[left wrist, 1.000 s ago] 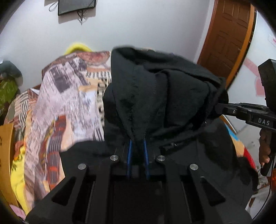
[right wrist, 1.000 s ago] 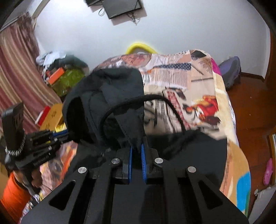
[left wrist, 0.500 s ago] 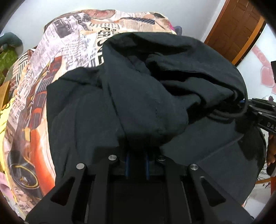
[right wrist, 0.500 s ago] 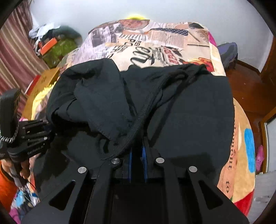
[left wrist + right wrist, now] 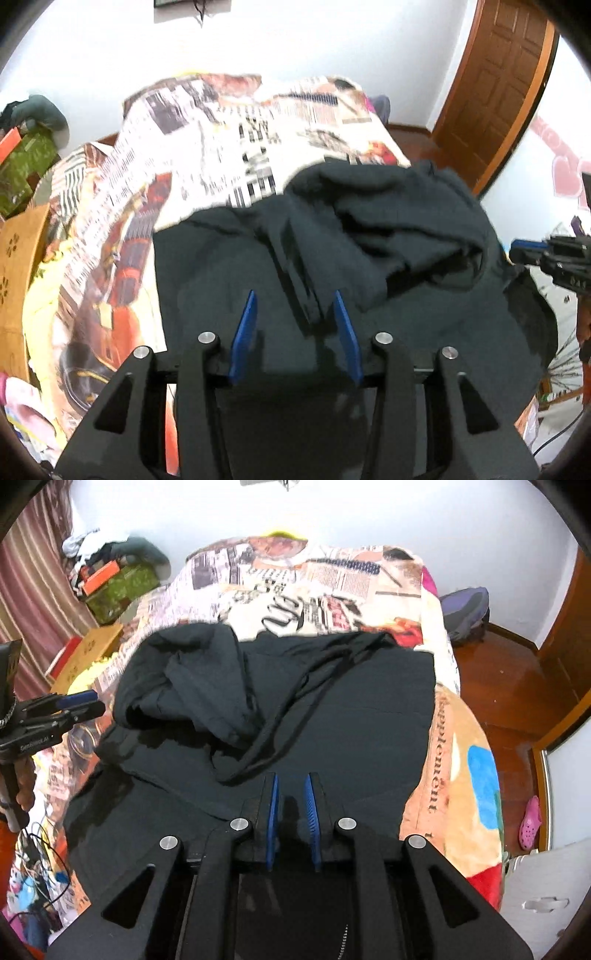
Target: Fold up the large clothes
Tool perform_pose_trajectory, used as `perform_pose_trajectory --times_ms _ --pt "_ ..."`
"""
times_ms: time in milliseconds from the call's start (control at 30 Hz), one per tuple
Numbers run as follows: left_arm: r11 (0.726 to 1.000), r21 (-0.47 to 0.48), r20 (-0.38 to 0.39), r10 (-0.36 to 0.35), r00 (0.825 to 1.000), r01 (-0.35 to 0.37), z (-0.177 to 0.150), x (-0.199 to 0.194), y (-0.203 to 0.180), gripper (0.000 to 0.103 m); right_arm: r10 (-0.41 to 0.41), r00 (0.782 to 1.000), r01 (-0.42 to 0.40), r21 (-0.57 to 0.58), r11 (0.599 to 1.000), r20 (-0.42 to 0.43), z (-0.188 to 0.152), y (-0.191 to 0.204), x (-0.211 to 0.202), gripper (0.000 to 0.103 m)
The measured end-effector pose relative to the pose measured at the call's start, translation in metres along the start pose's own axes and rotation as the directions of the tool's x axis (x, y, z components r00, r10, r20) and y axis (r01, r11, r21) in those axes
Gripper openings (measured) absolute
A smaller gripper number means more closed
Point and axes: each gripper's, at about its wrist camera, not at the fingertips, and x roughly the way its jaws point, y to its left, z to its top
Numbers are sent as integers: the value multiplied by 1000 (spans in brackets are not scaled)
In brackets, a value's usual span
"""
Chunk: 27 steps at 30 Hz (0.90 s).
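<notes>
— What had just changed?

— I'd laid the hood end of the black hoodie (image 5: 332,716) down onto its body. My left gripper (image 5: 297,328) was opening off the fabric; my right gripper (image 5: 291,805) was parting too, nothing between its pads.

— So that fold was done?

— I judged so. The hoodie lay on the patterned bedspread (image 5: 332,572), hood bunched, drawstring looped loose.
</notes>
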Motion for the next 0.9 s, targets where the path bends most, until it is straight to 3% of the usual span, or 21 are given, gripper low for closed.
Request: perform_pose_trajectory --times_ms 100,167,233,300,467,700,833,867,900 --pt "1000 -12 21 0 1000 0 14 2 4 47 26 998 -27 4 1000 49 11 4 -10 15" --pt "1000 -27 20 -9 1000 9 19 6 6 47 51 996 -51 0 999 74 23 9 -13 25" --pt "999 -42 12 -23 1000 24 27 17 8 47 71 992 -70 -12 997 103 33 15 -11 45" --pt "999 -35 -1 -32 999 32 31 28 8 47 79 987 -76 -25 997 140 43 21 -7 48" --pt "997 -47 -50 -63 997 60 44 61 9 47 124 986 -121 -36 992 111 67 33 28 48" --pt "986 -86 -89 -151 985 144 54 94 10 47 210 977 -210 7 978 -39 82 38 93 48" --pt "989 -64 -69 -135 988 131 52 95 5 47 244 969 -243 9 970 -36 78 40 99 47" --pt "990 -56 -58 -133 989 130 51 92 3 40 250 968 -250 9 968 -31 77 40 96 47" --pt "990 -48 -52 -136 989 134 51 89 1 30 262 965 -262 9 965 -20 76 39 93 39"
